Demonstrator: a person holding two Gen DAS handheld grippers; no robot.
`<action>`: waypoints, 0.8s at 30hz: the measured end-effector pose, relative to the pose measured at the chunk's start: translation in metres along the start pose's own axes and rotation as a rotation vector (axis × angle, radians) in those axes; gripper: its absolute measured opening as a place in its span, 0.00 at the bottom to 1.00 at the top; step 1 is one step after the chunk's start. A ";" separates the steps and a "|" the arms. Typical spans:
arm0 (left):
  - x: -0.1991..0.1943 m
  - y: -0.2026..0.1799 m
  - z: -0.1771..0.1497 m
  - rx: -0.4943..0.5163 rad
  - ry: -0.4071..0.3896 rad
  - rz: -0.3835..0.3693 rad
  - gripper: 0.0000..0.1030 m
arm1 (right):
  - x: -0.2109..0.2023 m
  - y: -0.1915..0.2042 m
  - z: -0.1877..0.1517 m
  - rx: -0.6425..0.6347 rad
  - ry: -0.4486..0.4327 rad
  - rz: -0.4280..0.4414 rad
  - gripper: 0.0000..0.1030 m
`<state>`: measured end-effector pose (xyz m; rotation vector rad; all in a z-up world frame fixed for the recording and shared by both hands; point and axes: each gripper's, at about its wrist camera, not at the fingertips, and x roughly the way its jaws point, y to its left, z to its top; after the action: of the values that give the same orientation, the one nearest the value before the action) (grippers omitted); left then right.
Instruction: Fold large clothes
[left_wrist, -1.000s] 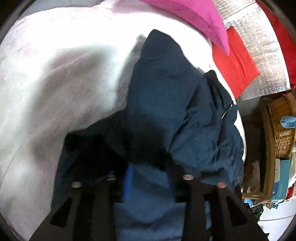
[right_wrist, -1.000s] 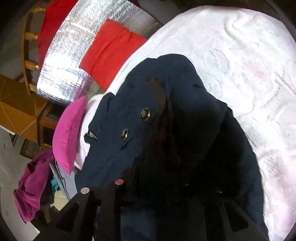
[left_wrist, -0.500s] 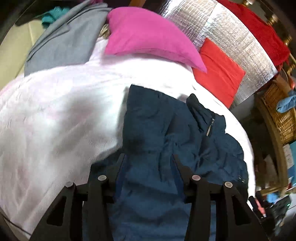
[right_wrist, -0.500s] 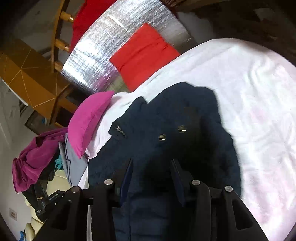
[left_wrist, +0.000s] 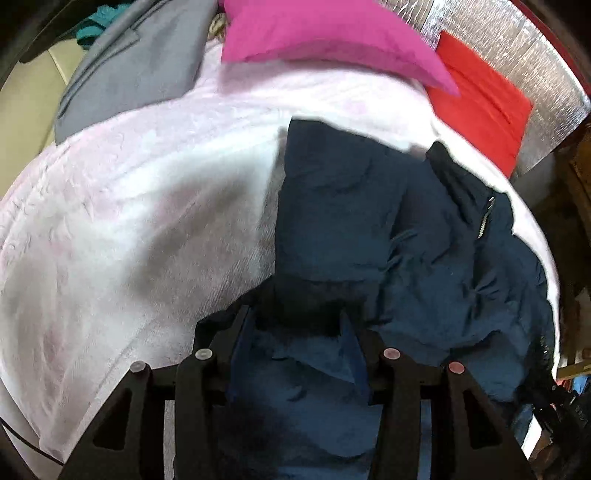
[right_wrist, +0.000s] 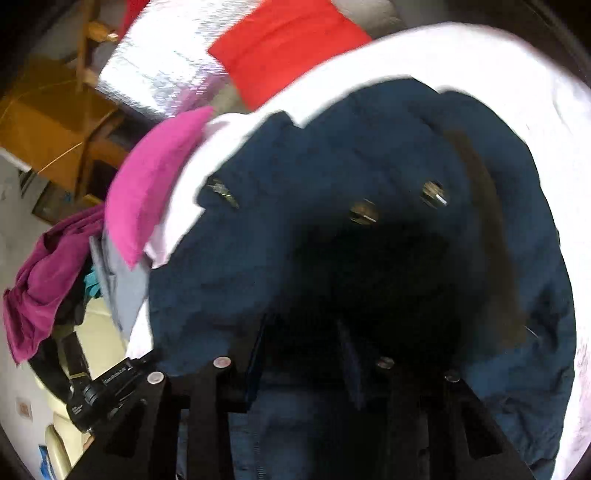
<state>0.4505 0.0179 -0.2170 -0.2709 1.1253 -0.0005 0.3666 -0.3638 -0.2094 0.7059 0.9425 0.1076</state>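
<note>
A dark navy padded jacket (left_wrist: 388, 229) lies on a white-pink bedspread (left_wrist: 129, 229), partly folded over itself, its zipper collar at the right. My left gripper (left_wrist: 295, 321) is open, its fingers (left_wrist: 236, 332) standing wide apart over the jacket's near edge. In the right wrist view the same jacket (right_wrist: 314, 184) fills the middle, two metal snaps (right_wrist: 364, 213) showing. My right gripper (right_wrist: 301, 332) is open above the jacket's dark shadowed fold, with jacket cloth between and under the fingers.
A magenta pillow (left_wrist: 325, 40), a grey garment (left_wrist: 136, 70) and a red cloth (left_wrist: 484, 99) on a silver quilted panel (left_wrist: 517, 44) lie at the bed's far side. Purple clothing (right_wrist: 40, 273) and wooden furniture (right_wrist: 48, 122) are off the bed to the left.
Both grippers opened from shut on the jacket a second ago and let it drop onto the bed. Since then both have come lower and closer to the jacket.
</note>
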 end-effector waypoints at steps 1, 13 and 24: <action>-0.005 -0.002 0.001 0.009 -0.021 -0.001 0.47 | -0.001 0.007 0.003 -0.014 -0.011 0.003 0.40; 0.013 -0.037 -0.010 0.211 -0.003 0.098 0.56 | 0.074 0.038 0.025 -0.069 0.048 -0.110 0.37; -0.006 -0.030 -0.015 0.230 -0.098 0.104 0.62 | 0.017 0.042 -0.014 -0.111 -0.063 -0.086 0.38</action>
<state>0.4388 -0.0131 -0.2107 -0.0074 1.0303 -0.0243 0.3750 -0.3178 -0.2021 0.5625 0.8977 0.0614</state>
